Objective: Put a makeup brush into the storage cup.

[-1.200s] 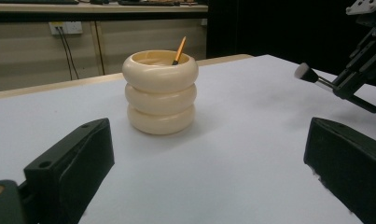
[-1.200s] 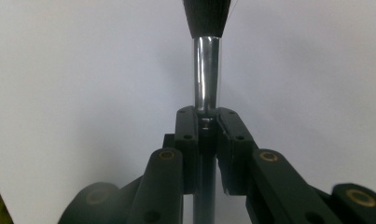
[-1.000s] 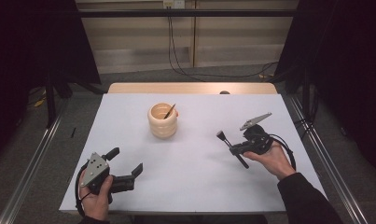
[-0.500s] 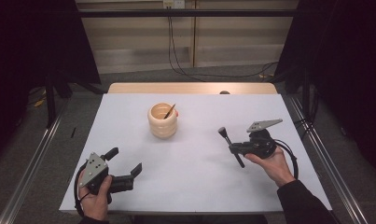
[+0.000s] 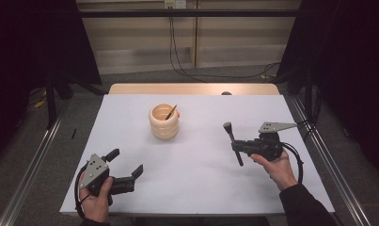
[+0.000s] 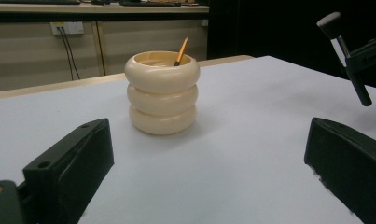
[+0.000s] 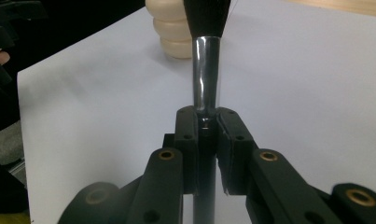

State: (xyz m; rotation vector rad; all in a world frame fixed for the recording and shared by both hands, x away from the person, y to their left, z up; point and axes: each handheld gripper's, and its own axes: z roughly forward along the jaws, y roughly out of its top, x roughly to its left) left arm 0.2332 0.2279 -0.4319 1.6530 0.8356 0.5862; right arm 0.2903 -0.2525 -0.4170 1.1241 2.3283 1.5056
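Observation:
A cream ribbed holder [image 5: 164,121] [image 6: 162,93] [image 7: 176,28] stands on the white table sheet [image 5: 201,188], left of its middle, with a thin orange stick [image 5: 170,112] [image 6: 181,51] leaning inside. At the right, my right gripper [image 5: 236,147] [image 7: 206,128] is shut on a black-handled brush [image 5: 233,141] [image 6: 344,51] [image 7: 206,70] just below its silver ferrule, with the bristles pointing towards the holder. The brush is held above the sheet. Near the front left corner, my left gripper [image 5: 126,161] [image 6: 209,163] is held open and faces the holder, nothing between its jaws.
A bare wooden strip [image 5: 192,88] runs along the table's far edge. Metal rails [image 5: 32,165] run along the floor on both sides of the table. Cables hang against the back wall [image 5: 173,37].
My right gripper has levelled out and shifted slightly towards the person, and the brush now points more away from the person. The left gripper and the holder have not moved.

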